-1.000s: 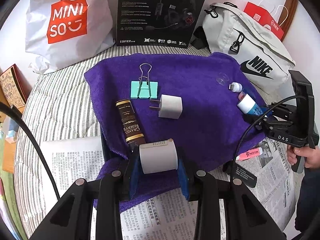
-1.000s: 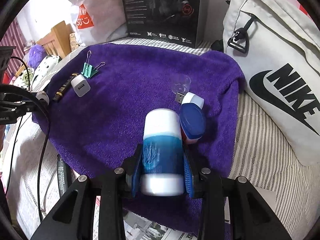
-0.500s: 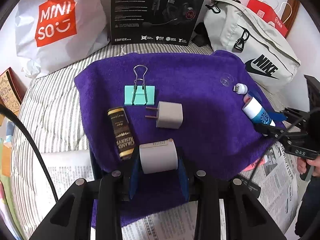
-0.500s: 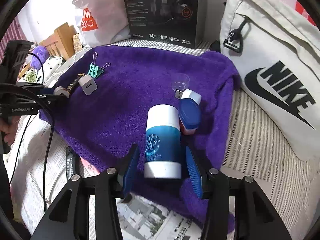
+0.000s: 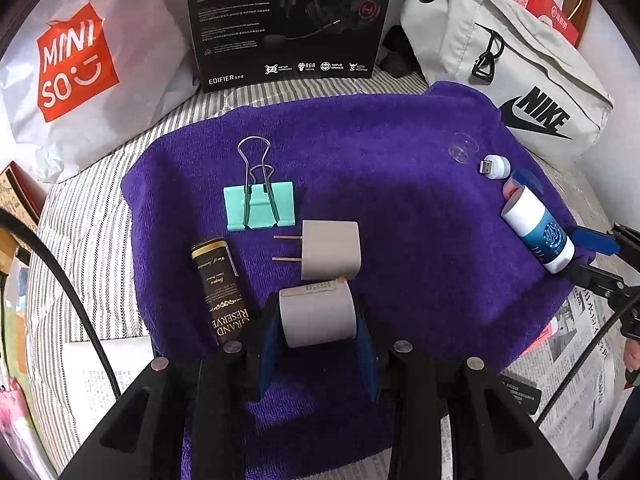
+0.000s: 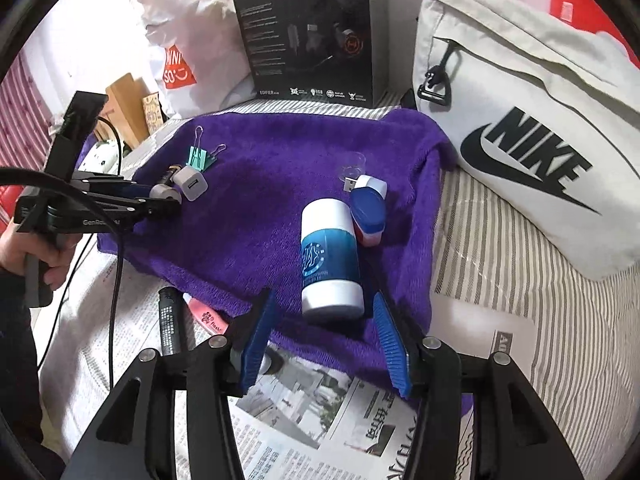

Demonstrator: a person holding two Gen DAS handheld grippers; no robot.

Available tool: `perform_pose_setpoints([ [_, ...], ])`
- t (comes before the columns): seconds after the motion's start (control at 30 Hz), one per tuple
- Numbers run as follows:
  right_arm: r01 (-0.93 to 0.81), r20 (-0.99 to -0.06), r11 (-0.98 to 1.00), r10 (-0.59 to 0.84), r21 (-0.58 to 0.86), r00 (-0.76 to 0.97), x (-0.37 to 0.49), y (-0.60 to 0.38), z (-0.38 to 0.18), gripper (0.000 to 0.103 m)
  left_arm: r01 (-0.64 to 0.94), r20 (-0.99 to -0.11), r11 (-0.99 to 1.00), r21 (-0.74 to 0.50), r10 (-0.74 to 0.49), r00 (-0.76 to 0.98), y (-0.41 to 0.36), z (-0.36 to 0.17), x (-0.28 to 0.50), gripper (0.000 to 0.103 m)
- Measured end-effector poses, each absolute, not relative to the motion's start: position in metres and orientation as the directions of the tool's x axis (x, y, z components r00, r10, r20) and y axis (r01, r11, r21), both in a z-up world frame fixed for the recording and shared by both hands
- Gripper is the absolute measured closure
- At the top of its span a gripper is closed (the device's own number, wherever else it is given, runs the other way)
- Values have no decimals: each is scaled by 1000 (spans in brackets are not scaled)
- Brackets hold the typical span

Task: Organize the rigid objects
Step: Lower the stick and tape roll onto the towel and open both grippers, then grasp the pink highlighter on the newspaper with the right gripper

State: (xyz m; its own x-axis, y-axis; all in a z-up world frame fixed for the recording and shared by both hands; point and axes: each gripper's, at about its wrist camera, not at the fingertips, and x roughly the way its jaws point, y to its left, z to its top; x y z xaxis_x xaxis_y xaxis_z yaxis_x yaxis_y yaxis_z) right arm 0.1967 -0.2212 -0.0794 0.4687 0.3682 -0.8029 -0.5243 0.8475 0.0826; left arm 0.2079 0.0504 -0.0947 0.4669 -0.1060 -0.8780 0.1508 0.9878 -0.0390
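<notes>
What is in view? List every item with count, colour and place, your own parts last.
purple terry towel: 1, purple, spread over striped bedding
mint metal binder clip: 1, mint, towel's left part
white cube wall charger: 1, white, beside the clip
brown Grand Reserve tube: 1, brown-gold, towel's left edge
white-and-blue cylindrical bottle: 1, lying on towel's right part
blue-capped small container: 1, touching that bottle
white USB plug: 1, far right
clear plastic cap: 1, near the plug
white short cylinder: 1, in left claw
black headset box: 1, behind towel
left claw: shut on cylinder
right claw: open
</notes>
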Motion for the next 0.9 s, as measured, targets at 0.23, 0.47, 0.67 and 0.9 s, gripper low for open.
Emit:
perform_pose_setpoints([
  [0.23,-521,-797,851,359,65,486,184,-223,-74,50,159,-875,987,0,-77,478,44,-95,204,66],
  [0.47,-511,-787,857,359,65,502,164,-233,-67,47,160,-877,987,18,-62,477,37,-97,193,48],
  [0.67,-535,-789,842,377,73,486,145,-230,-69,47,116,-869,993,23,-38,493,39,-84,174,48],
  [0.9,-625,-799,778,414,62,436,138,-202,-85,47,80,-844,996,29,-18,537,44,-62,131,48],
])
